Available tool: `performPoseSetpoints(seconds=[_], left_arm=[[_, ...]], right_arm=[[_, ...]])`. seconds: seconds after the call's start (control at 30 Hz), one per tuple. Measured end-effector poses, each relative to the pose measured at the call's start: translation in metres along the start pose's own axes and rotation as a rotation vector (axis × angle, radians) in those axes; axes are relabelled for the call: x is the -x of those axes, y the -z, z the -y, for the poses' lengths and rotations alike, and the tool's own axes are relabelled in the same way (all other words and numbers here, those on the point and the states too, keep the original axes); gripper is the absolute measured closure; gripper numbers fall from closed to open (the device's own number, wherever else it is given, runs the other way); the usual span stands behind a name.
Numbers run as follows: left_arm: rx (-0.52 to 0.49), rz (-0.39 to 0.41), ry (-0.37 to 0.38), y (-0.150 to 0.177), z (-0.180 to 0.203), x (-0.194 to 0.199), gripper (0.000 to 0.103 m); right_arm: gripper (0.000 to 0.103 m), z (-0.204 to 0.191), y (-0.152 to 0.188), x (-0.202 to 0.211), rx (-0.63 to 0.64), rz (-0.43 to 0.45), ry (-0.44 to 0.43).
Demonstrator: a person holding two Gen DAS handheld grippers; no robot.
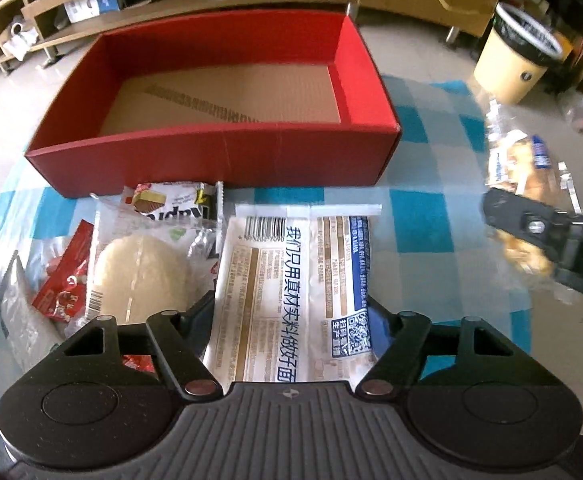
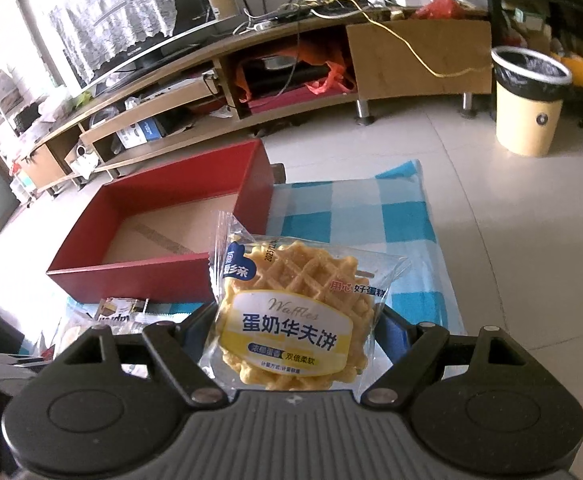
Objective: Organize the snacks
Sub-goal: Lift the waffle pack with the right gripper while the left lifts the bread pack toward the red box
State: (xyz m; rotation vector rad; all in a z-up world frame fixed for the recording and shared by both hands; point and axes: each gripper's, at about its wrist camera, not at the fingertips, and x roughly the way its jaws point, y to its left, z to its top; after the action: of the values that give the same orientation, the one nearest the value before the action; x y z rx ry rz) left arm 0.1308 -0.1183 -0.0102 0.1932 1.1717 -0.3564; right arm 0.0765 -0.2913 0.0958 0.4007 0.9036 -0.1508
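Clamped between the right gripper [image 2: 297, 328] fingers, the waffle packet [image 2: 297, 312] hangs above the checked cloth [image 2: 407, 240], its top corner overlapping the red box's [image 2: 163, 276] near right edge. Left gripper [image 1: 291, 312] jaws sit apart around a white bread packet [image 1: 291, 280], whose far edge stops just short of the box wall. To its left crowd a round bun [image 1: 143, 276] and a wafer packet [image 1: 171, 200]. Bare cloth lies right of the box.
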Motion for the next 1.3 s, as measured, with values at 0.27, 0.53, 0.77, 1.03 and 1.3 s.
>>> performPoseSetpoints(seconds=[0.27, 0.53, 0.77, 1.03, 1.3], left_arm=[[0.005, 0.129, 0.021, -0.001, -0.007, 0.035, 0.039], [0.029, 0.129, 0.021, -0.004, -0.018, 0.030, 0.025], [-0.101, 0.078, 0.004, 0.008, 0.019, 0.005, 0.014], [-0.220, 0.006, -0.146, 0.003, 0.048, -0.048, 0.006], [-0.231, -0.026, -0.061, 0.011, 0.032, -0.036, 0.023]], right_arm=[[0.022, -0.023, -0.009, 0.003, 0.064, 0.051, 0.013], [0.022, -0.035, -0.017, 0.001, 0.087, 0.076, 0.006], [0.022, -0.013, -0.018, 0.004, 0.052, 0.077, 0.050], [0.022, 0.007, -0.021, 0.011, 0.014, 0.085, 0.065], [0.022, 0.006, -0.021, 0.010, 0.018, 0.079, 0.044]])
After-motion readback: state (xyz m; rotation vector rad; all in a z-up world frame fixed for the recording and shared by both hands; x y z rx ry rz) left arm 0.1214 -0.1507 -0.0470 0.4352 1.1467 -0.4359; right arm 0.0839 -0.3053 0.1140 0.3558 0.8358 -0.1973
